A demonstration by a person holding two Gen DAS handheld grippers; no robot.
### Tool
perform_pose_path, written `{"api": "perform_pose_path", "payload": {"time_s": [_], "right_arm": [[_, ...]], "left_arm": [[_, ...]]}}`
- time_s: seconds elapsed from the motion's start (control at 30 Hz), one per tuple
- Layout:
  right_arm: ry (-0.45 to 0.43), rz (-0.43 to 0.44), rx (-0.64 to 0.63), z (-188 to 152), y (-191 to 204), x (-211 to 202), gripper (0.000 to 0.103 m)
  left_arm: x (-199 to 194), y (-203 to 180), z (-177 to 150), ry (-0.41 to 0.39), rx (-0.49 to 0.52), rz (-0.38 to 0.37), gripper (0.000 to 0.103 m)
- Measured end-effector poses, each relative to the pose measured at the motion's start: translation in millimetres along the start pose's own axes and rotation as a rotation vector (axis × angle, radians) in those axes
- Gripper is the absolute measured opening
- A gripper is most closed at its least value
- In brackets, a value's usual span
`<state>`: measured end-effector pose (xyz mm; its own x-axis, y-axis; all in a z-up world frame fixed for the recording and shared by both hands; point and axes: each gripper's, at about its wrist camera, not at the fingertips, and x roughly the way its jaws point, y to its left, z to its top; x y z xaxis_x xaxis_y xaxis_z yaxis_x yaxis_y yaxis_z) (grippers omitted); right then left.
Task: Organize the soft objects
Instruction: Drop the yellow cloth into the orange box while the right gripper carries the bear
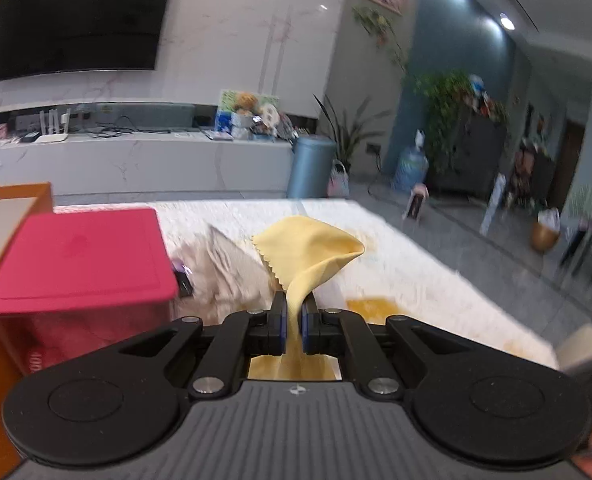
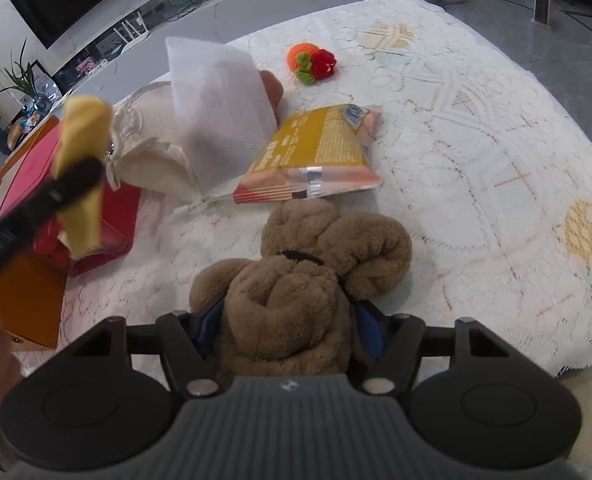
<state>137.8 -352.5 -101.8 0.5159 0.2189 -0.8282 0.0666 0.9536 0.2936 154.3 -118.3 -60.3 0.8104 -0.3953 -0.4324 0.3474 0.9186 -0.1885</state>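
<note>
My left gripper [image 1: 293,304] is shut on a yellow cloth [image 1: 312,248], which flops up and over beyond the fingertips, lifted above the table. In the right wrist view the same cloth [image 2: 81,128] hangs from the left gripper's black fingers [image 2: 75,176] over a red box [image 2: 115,208]. My right gripper [image 2: 287,320] grips a brown plush toy [image 2: 316,248] lying on the tablecloth, with the blue pads [image 2: 370,330] pressed into its sides. A crocheted orange and red toy [image 2: 312,62] lies farther back.
The red lidded box [image 1: 79,256] stands at the left against an orange box [image 2: 27,296]. A white paper towel [image 2: 219,112], a cream drawstring bag [image 2: 151,148] and a yellow snack packet [image 2: 316,148] lie mid-table. The lace tablecloth [image 2: 476,140] stretches to the right.
</note>
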Motion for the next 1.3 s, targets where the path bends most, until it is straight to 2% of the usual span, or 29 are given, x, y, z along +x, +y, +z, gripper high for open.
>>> {"api": "perform_pose_path", "payload": {"time_s": [0.17, 0.47, 0.57, 0.67, 0.87, 1.0, 1.17, 1.3], "right_arm": [[-0.014, 0.004, -0.016, -3.9, 5.5, -11.9, 0.066], [-0.081, 0.059, -0.008, -2.6, 12.0, -47.2, 0.066], [-0.113, 0.093, -0.006, -0.3, 18.7, -63.0, 0.066], [-0.147, 0.108, -0.029, 3.8, 33.1, -78.0, 0.066], [-0.207, 0.171, -0.092, 17.6, 81.0, -104.8, 0.066], [-0.239, 0.236, -0.140, 27.5, 121.0, -120.4, 0.066], [-0.252, 0.347, -0.163, 44.8, 170.3, -129.1, 0.066], [-0.260, 0.359, -0.231, 51.1, 217.3, -123.0, 0.066]], "left_arm": [[-19.0, -1.3, 20.7, -0.054, -0.011, 0.009, 0.007], [-55.7, -6.6, 52.0, -0.067, 0.038, 0.057, 0.007], [-70.0, 0.0, 61.1, -0.048, 0.020, 0.081, 0.007], [-84.4, 11.2, 72.5, -0.007, -0.003, 0.147, 0.007], [-123.3, 57.1, 87.5, -0.034, -0.134, 0.244, 0.007], [-145.8, 106.4, 87.9, -0.052, -0.261, 0.232, 0.007], [-147.5, 171.2, 73.3, 0.009, -0.338, 0.248, 0.007], [-139.8, 209.0, 57.0, 0.075, -0.404, 0.212, 0.007]]}}
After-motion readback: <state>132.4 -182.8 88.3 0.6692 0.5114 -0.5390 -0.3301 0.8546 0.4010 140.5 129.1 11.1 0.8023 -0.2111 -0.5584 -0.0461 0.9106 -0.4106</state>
